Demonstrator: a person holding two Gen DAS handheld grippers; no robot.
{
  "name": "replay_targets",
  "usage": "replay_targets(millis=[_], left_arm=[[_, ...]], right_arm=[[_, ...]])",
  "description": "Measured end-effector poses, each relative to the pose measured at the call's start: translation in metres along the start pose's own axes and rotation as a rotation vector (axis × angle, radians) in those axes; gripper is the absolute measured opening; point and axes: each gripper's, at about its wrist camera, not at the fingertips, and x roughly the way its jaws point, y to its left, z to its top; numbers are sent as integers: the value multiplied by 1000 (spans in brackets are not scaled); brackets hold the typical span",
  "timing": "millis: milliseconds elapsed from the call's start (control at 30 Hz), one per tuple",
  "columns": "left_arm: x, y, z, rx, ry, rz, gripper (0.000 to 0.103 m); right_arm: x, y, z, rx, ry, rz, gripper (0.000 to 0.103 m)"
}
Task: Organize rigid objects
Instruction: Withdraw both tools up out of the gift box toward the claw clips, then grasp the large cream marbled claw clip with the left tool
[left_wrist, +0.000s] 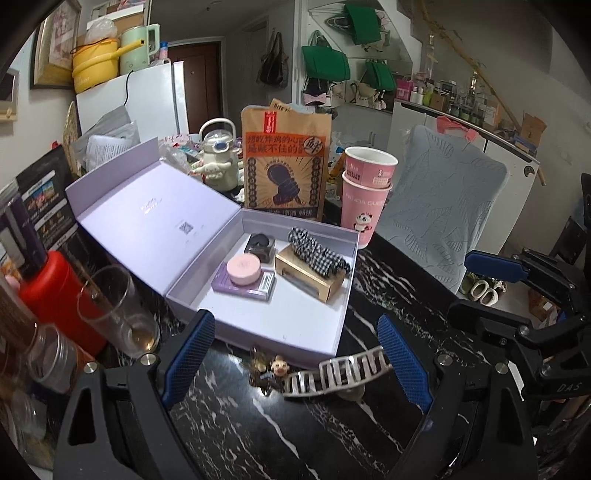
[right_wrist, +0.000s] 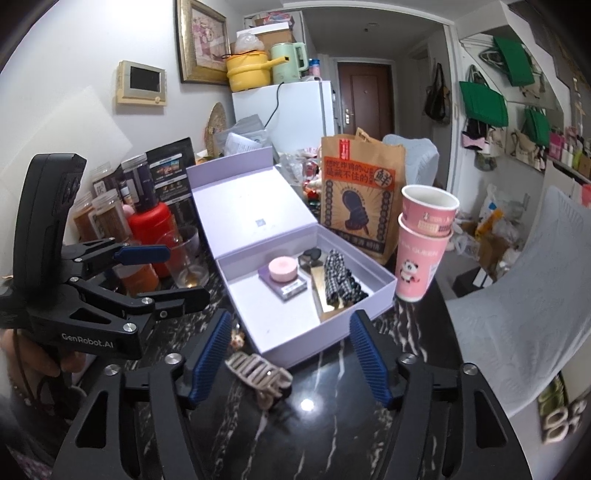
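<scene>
An open lilac gift box (left_wrist: 314, 334) (right_wrist: 266, 343) stands on the black marble table. Inside lie a pink round compact (left_wrist: 243, 270) (right_wrist: 282, 269) on a purple case, a dark small jar (left_wrist: 261, 243), a gold box (left_wrist: 308, 282) and a checked scrunchie (left_wrist: 314, 251) (right_wrist: 338, 280). A beige hair claw clip (left_wrist: 336, 369) (right_wrist: 260, 374) and a small figurine charm (left_wrist: 267, 367) lie on the table in front of the box. My left gripper (left_wrist: 295, 363) is open, its jaws either side of the clip and charm. My right gripper (right_wrist: 290, 358) is open just behind the clip.
Two stacked pink paper cups (left_wrist: 365, 192) (right_wrist: 423, 243) and a brown paper bag (left_wrist: 286, 162) stand behind the box. A drinking glass (left_wrist: 118, 310), a red bottle (left_wrist: 61, 295) and jars (right_wrist: 107, 218) crowd the left. A grey chair (left_wrist: 447, 214) stands on the right.
</scene>
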Motion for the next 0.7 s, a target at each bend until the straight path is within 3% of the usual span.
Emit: replay_targets(millis=[200, 300, 700], left_arm=[[5, 9, -20, -48, 31, -9, 91], [10, 11, -29, -70, 47, -21, 91], [32, 19, -63, -107, 107, -69, 91]], right_arm=[[6, 3, -16, 20, 18, 20, 76], [7, 7, -23, 2, 5, -1, 85], [28, 9, -49, 38, 53, 42, 87]])
